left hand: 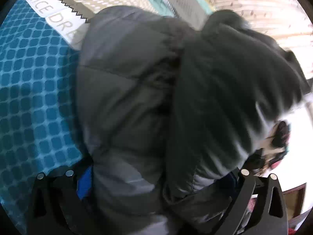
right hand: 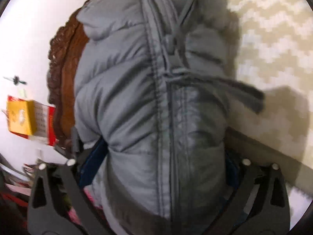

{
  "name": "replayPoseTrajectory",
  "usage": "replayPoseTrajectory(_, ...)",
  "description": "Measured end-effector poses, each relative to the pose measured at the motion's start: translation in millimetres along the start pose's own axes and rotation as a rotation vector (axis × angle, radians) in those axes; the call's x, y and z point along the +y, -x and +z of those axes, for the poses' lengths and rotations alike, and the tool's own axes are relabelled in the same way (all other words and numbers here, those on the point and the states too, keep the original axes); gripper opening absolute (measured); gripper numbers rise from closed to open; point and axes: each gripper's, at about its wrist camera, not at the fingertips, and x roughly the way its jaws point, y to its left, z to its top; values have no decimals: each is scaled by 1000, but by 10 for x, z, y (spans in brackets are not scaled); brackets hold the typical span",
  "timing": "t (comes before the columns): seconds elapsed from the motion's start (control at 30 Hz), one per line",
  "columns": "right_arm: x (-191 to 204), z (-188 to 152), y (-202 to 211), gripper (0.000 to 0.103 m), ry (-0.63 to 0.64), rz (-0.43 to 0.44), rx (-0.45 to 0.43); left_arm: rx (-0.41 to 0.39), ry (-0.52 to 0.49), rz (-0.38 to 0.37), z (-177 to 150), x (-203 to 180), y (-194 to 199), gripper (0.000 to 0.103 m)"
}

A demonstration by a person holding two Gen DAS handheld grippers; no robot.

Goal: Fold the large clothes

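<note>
A grey quilted puffer jacket [left hand: 125, 90] fills the left wrist view, bunched up over a blue patterned bed cover [left hand: 33, 90]. My left gripper [left hand: 156, 184] is shut on a thick fold of the jacket; its blue-padded fingers [left hand: 85, 184] press the fabric from both sides. In the right wrist view the same jacket [right hand: 133, 98] shows its zipper seam and a dangling drawcord [right hand: 234, 86]. My right gripper [right hand: 156, 168] is shut on another thick bundle of the jacket, held above the bed.
A cream zigzag blanket [right hand: 273, 39] lies to the right. A brown knitted garment [right hand: 64, 74] sits behind the jacket. A yellow and red box [right hand: 25, 117] stands by a white wall. A white band with lettering [left hand: 56, 13] crosses the blue cover.
</note>
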Motion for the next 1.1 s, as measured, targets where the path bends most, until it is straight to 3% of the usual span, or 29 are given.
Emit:
replayPoseTrajectory(0.03, 104, 37, -38, 59, -7, 61, 6, -4, 0, -45, 25, -15, 18, 101)
replayPoseTrajectory(0.1, 357, 123, -93, 49, 26, 152, 17, -26, 6, -115, 128, -69, 118, 95)
replayPoseTrajectory(0.23, 1156, 550, -263, 48, 191, 268, 3, -127, -28, -217, 548, -246, 527, 95)
replayPoseTrajectory(0.3, 1551, 895, -449, 48, 274, 287, -4, -225, -96, -199, 910, -387, 873, 95)
replayPoseTrajectory(0.4, 1849, 1387, -800, 48, 321, 263, -18, -339, -161, -98, 1385, -467, 1229, 95)
replayPoseTrajectory(0.47, 1953, 1816, -1139, 53, 336, 135, -45, -393, -156, 51, 1766, -403, 1309, 95)
replayPoseTrajectory(0.5, 1970, 1961, -1314, 73, 354, -11, -82, -415, -138, 166, 1967, -314, 1283, 96)
replayPoseTrajectory(0.53, 1940, 2112, -1501, 89, 371, -252, -157, -431, -120, 273, 2112, -225, 1235, 98)
replayPoseTrajectory(0.57, 1911, 2190, -1650, 90, 396, -444, -214, -433, -74, 508, 2328, -37, 1093, 100)
replayPoseTrajectory(0.6, 1873, 2246, -1808, 90, 439, -631, -244, -402, -32, 684, 2461, 123, 959, 100)
replayPoseTrajectory(0.63, 1817, 2274, -1962, 89, 483, -818, -260, -354, 6, 826, 2561, 284, 819, 100)
replayPoseTrajectory(0.67, 1783, 2248, -2038, 87, 513, -906, -278, -363, 9, 851, 2587, 366, 754, 100)
replayPoseTrajectory(0.7, 1747, 2174, -2017, 86, 526, -895, -296, -392, 8, 865, 2564, 351, 760, 100)
replayPoseTrajectory(0.73, 1775, 2015, -1956, 86, 539, -824, -320, -413, 1, 866, 2536, 315, 789, 100)
replayPoseTrajectory(0.83, 1869, 1598, -1732, 86, 603, -735, -367, -549, -73, 812, 2257, 37, 1058, 100)
replayPoseTrajectory(1.0, 1871, 801, -1463, 86, 623, -642, -328, -774, -69, 779, 1396, -334, 1787, 100)
replayPoseTrajectory(1.03, 1845, 665, -1406, 86, 613, -633, -308, -797, -60, 797, 1144, -399, 1852, 100)
replayPoseTrajectory(1.1, 1744, 280, -1305, 86, 585, -639, -239, -760, -69, 832, 772, -487, 1819, 100)
